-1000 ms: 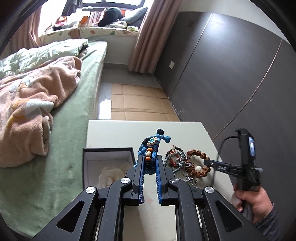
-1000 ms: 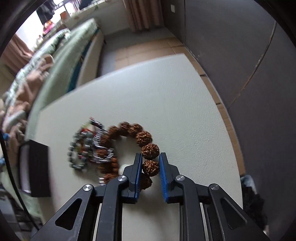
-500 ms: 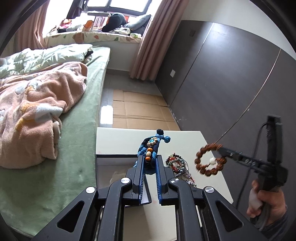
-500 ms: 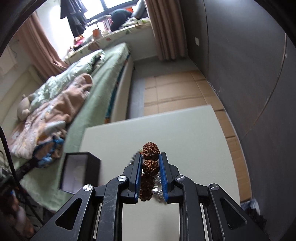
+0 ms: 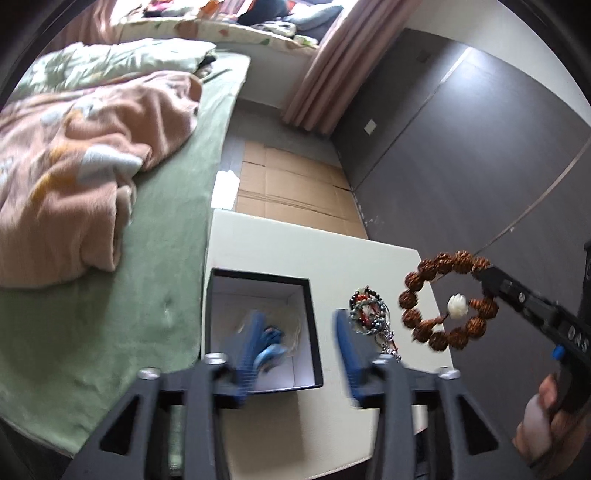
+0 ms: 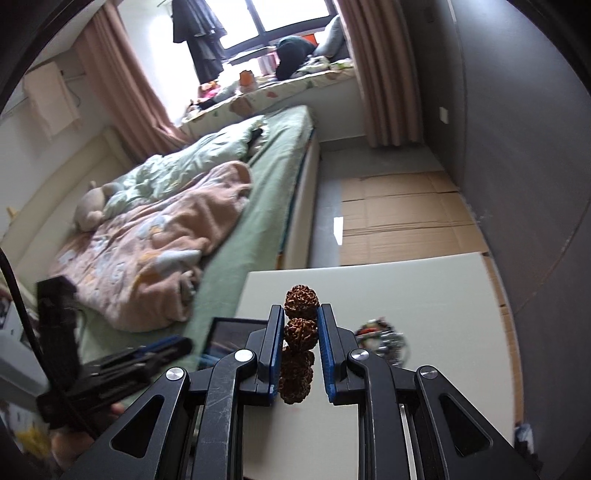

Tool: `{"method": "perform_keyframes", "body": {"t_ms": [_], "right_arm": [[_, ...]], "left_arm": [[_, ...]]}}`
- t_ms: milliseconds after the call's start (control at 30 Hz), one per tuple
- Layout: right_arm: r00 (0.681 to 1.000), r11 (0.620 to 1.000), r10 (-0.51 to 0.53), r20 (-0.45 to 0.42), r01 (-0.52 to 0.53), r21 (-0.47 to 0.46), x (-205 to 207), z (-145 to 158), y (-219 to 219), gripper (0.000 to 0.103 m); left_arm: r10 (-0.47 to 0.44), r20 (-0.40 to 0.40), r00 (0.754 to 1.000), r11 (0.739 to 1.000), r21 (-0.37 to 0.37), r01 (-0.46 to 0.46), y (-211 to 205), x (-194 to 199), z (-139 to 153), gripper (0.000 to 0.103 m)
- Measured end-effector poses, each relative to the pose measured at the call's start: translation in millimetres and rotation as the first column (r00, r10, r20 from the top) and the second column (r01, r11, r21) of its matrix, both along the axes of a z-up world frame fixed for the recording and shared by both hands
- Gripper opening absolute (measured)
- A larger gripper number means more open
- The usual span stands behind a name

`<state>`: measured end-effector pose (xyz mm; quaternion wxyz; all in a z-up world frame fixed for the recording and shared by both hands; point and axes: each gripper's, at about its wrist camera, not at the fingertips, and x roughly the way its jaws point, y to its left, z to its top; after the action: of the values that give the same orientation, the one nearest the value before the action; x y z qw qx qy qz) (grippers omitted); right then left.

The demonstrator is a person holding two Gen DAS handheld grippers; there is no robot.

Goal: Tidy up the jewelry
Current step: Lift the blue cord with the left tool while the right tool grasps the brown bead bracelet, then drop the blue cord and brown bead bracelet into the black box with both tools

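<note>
Left gripper [image 5: 295,354] hung over black box [image 5: 312,314] on white table [image 5: 295,251] beside bed [image 5: 166,295]; my jaws opening, blue bracelet [image 5: 271,350] loose inside box. Right gripper [image 6: 301,347] pinched brown bead bracelet [image 5: 448,299] in air. Small beaded bracelets [image 5: 367,314] lay on table, near box.

A: Bed [image 6: 258,206] running off to 10 o'clock, green sheet, pink blanket [image 5: 74,158] heaped on it.

B: Bright window [image 6: 288,18] at 12 o'clock, brownish-pink curtains [image 6: 384,74]. Dark grey wall [image 5: 461,147] out at 2 o'clock, flattened cardboard [image 6: 399,218] over the floor.
</note>
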<state>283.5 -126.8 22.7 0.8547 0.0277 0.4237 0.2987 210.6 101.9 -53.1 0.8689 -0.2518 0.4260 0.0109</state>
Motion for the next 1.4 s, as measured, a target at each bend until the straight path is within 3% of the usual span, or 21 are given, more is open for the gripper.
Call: {"method": "perform_keyframes", "body": {"t_ms": [67,100,667,733,767,800,833,1100,1400], "right_arm": [[1.0,1.0,0.024,-0.015,-0.024,0.015,-5.4,-4.7,11.5,0.02],[0.999,0.999,0.035,-0.022,-0.034,0.022,-7.2,-7.7,15.8,0.02],[0.987,0.99,0.122,-0.108,-0.129,-0.057,-10.7,-63.2,99.7,0.021],[0.975,0.988,0.156,-0.16,-0.155,0.014,-7.5,-65.9,103.6,0.031],[0.97,0.986,0.167,-0.177,-0.161,0.05,-6.3,-65.6,103.4,0.049],[0.972,0.987,0.159,-0.174,-0.151,0.061,-6.5,-63.6,101.3,0.061],[0.977,0.989,0.146,-0.156,-0.138,0.062,-7.8,-61.0,97.9,0.062],[0.992,0.992,0.058,-0.116,-0.045,0.115,-14.2,-43.7,51.0,0.062],[0.996,0.992,-0.073,-0.057,0.079,0.1,-20.5,-36.6,-7.6,0.062]], "left_arm": [[0.025,0.014,1.0,1.0,0.0,-0.025,5.3,-6.2,0.3,0.067],[0.035,0.022,0.999,0.999,0.002,-0.035,9.3,-10.1,0.8,0.069],[0.195,-0.003,0.981,0.981,-0.005,-0.195,72.0,-56.0,-6.8,0.069],[0.2,-0.001,0.98,0.98,-0.006,-0.2,74.4,-58.6,-5.9,0.069],[0.201,-0.001,0.98,0.98,-0.006,-0.201,74.6,-58.9,-5.9,0.069],[0.201,0.001,0.98,0.98,-0.007,-0.201,74.7,-59.6,-5.6,0.069],[0.199,0.006,0.98,0.98,-0.007,-0.199,74.0,-60.1,-5.0,0.069],[0.169,0.056,0.984,0.986,-0.005,-0.169,56.1,-55.0,0.9,0.069],[0.12,0.082,0.989,0.993,0.005,-0.12,24.3,-41.0,6.1,0.069]]}}
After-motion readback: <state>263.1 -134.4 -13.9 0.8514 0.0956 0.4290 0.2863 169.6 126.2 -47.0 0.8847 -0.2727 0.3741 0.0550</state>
